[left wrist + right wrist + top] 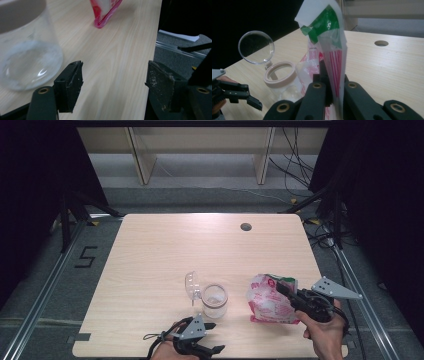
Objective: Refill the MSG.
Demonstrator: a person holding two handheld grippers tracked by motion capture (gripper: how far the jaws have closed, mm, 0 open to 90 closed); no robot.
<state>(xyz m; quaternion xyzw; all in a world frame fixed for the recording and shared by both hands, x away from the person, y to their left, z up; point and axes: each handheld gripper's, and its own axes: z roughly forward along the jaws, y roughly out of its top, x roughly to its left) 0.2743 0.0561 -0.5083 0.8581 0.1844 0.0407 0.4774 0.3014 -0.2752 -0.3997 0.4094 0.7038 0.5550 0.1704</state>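
High view: the bag [270, 299] is seen standing on the table [165, 250] near its front right, gripped at its top edge by the right gripper [283, 291]; the jar [215, 301] stands just left of the bag, apart from it, with its hinged lid [192, 285] swung open. The left gripper [214, 338] is held low at the front edge, near the jar, jaws apart and holding nothing. Left gripper view: the spread, empty jaws are confirmed, and a white layer is noted in the jar [28, 60] bottom, not legible from above; the jar stands to one side of the jaws, not between them. Right gripper view: the jaws are seen clamped on a thin fold of the bag [329, 55] below its green-taped top, a detail hidden from above. Risks judged: the film could slip from so narrow a pinch; a tilted bag could knock the unsteadied jar [280, 77] or spill beside its mouth.
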